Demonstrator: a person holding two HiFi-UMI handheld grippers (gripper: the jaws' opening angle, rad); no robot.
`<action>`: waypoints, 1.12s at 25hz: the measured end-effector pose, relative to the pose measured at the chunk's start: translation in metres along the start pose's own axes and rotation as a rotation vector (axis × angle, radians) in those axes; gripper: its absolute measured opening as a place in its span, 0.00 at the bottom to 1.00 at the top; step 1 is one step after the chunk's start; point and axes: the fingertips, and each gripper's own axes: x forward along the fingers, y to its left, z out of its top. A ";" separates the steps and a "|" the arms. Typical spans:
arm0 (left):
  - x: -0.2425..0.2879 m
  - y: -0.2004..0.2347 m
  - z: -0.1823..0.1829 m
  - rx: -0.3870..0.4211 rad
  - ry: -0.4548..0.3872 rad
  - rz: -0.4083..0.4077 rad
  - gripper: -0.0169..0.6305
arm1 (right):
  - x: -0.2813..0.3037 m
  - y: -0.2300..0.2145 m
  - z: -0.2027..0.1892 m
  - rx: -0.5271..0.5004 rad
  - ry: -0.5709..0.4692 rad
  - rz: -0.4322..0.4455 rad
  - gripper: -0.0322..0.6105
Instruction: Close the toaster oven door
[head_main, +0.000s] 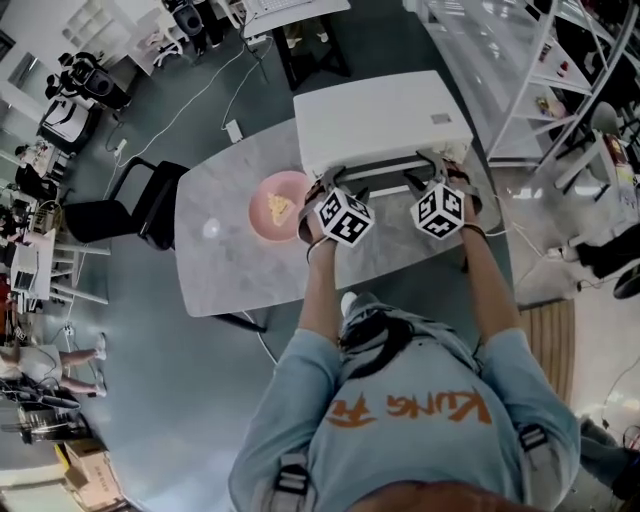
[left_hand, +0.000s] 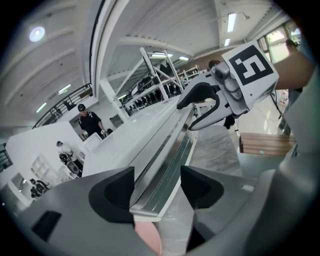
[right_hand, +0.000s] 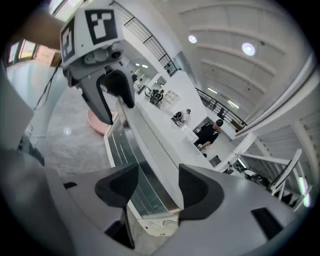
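A white toaster oven (head_main: 380, 115) stands at the far side of a marble table (head_main: 225, 265). Its glass door (left_hand: 167, 155) is tilted up near the oven's front. In the head view my left gripper (head_main: 332, 182) is at the door's left end and my right gripper (head_main: 437, 168) at its right end. Seen from the left gripper view, my left gripper (left_hand: 157, 182) is open and straddles the door's top edge, with a gap on the right side. My right gripper (right_hand: 158, 185) is open too, and the door's edge (right_hand: 150, 165) runs between its jaws.
A pink plate (head_main: 278, 207) with a piece of food lies left of the oven, close to my left gripper. A black chair (head_main: 130, 205) stands left of the table. White shelving (head_main: 520, 70) rises at the right. A person in black (left_hand: 90, 122) stands far behind.
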 end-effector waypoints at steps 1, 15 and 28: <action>-0.006 0.000 0.004 -0.032 -0.024 -0.021 0.45 | -0.007 -0.004 0.005 0.051 -0.034 0.009 0.45; -0.123 0.068 0.088 -0.625 -0.765 0.140 0.03 | -0.092 -0.103 0.057 0.899 -0.509 -0.172 0.05; -0.126 0.043 0.070 -0.590 -0.648 0.319 0.03 | -0.111 -0.063 0.048 0.822 -0.410 -0.169 0.04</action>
